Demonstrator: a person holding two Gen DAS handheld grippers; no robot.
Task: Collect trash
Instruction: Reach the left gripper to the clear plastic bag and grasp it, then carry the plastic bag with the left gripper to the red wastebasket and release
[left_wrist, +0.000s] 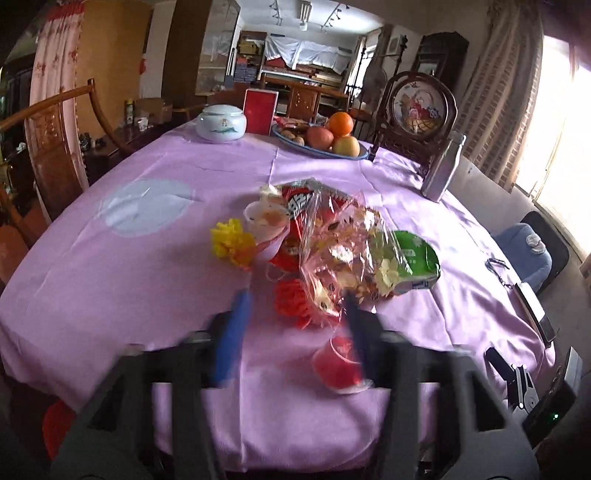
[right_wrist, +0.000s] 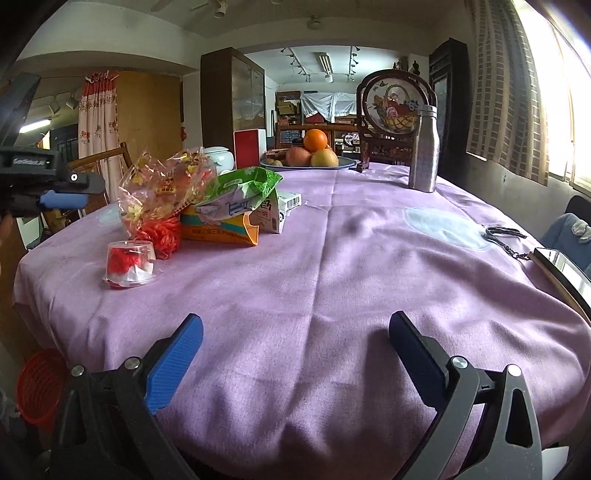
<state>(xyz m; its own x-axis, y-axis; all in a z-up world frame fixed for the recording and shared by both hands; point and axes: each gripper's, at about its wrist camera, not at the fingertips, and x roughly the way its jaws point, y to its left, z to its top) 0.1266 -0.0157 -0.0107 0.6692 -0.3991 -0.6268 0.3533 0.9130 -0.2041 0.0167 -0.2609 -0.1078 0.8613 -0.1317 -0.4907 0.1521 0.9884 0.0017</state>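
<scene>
At the right wrist view's left edge the left gripper (right_wrist: 61, 199), jaws apart and empty, hangs above the trash pile (right_wrist: 199, 206) left of centre on the pink tabletop (right_wrist: 351, 266), its packet writing unreadable, while the right gripper (right_wrist: 295, 332) gapes wide and empty at bottom centre

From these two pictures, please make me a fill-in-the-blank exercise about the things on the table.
1. The table wears a ____ cloth.
2. On top of the fruit in the blue bowl sits an ____.
3. The small clear plastic cup stands ____ on its rim.
4. The right gripper holds ____.

Missing words: pink; orange; upside down; nothing
</scene>
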